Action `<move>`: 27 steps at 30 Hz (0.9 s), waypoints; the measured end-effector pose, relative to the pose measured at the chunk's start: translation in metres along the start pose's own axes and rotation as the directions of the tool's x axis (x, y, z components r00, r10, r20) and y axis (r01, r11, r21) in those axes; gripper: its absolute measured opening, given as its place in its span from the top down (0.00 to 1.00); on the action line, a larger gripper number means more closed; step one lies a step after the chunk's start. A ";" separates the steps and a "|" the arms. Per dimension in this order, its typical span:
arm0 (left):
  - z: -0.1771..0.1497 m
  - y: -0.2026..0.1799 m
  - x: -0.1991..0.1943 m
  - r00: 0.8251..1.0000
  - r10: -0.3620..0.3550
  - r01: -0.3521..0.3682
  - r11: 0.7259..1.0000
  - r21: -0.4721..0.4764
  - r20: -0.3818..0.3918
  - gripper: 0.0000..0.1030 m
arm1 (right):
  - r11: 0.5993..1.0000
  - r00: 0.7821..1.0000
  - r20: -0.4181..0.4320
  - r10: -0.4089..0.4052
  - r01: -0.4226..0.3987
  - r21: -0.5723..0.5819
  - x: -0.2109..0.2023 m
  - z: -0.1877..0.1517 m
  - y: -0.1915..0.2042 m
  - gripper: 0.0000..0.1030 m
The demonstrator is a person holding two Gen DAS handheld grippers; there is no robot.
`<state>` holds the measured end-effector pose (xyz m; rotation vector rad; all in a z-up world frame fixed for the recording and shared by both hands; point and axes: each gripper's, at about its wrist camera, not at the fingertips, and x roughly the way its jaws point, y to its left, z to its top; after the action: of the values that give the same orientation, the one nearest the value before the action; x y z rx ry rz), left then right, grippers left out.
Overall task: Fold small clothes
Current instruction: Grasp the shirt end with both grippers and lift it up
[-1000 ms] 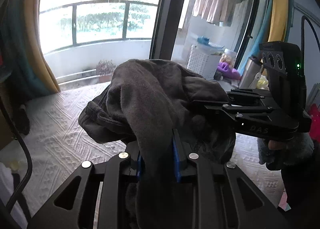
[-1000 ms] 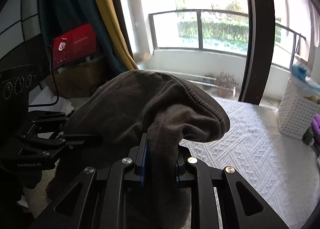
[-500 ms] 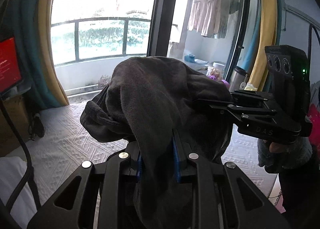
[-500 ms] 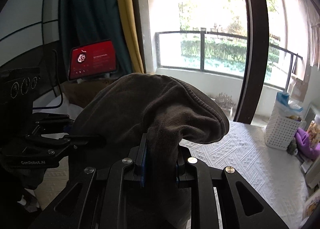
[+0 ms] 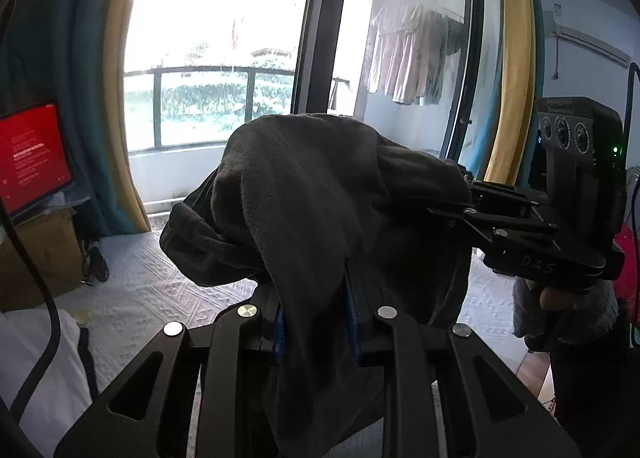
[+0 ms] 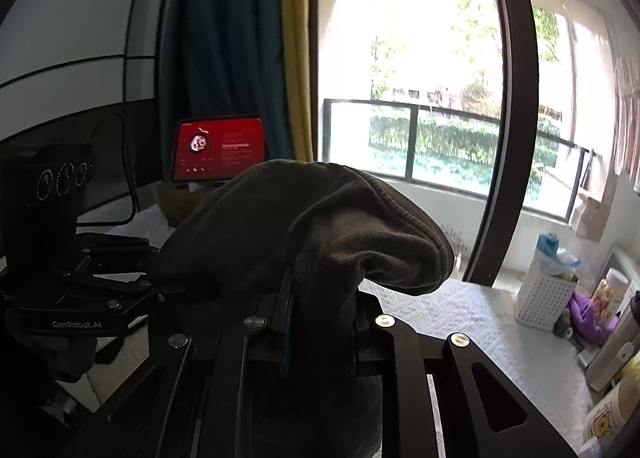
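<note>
A dark grey small garment [image 5: 320, 194] hangs in the air between my two grippers, bunched and draped over both. My left gripper [image 5: 314, 318] is shut on one part of it, the cloth falling down between the blue pads. My right gripper [image 6: 320, 322] is shut on another part of the garment [image 6: 320, 226]. Each gripper shows in the other's view: the right one [image 5: 464, 206] at the right side, the left one [image 6: 160, 282] at the left side, both gripping the cloth. The fingertips are hidden by fabric.
A white textured bedspread [image 5: 152, 294] lies below. A red screen [image 6: 220, 150] stands on a cardboard box [image 5: 36, 250] at the left. A white basket [image 6: 540, 298] and purple toy [image 6: 588, 314] sit at the right. Windows and curtains stand behind.
Both grippers have risen and tilted upward with the garment held between them; the bedspread now sits lower in view and more window and wall shows.
</note>
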<state>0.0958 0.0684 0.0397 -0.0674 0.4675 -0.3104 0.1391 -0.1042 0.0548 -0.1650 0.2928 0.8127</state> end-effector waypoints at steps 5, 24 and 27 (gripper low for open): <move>-0.006 -0.002 -0.024 0.999 0.009 -0.009 1.000 0.019 0.034 0.79 | 1.000 0.999 0.035 0.001 0.000 -0.024 -0.017 0.006 0.019 0.80; -0.038 0.023 -0.110 0.990 0.085 -0.087 0.996 0.013 0.117 0.79 | 0.991 0.992 0.081 0.092 -0.082 -0.108 -0.036 0.017 0.111 0.80; -0.047 0.030 -0.123 0.988 0.109 -0.111 0.994 0.008 0.106 0.79 | 0.988 0.990 0.059 0.129 -0.123 -0.096 -0.028 0.016 0.122 0.80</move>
<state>-0.0210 0.1350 0.0472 -0.0442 0.3632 -0.2008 0.0341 -0.0366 0.0751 -0.2079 0.2060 0.9558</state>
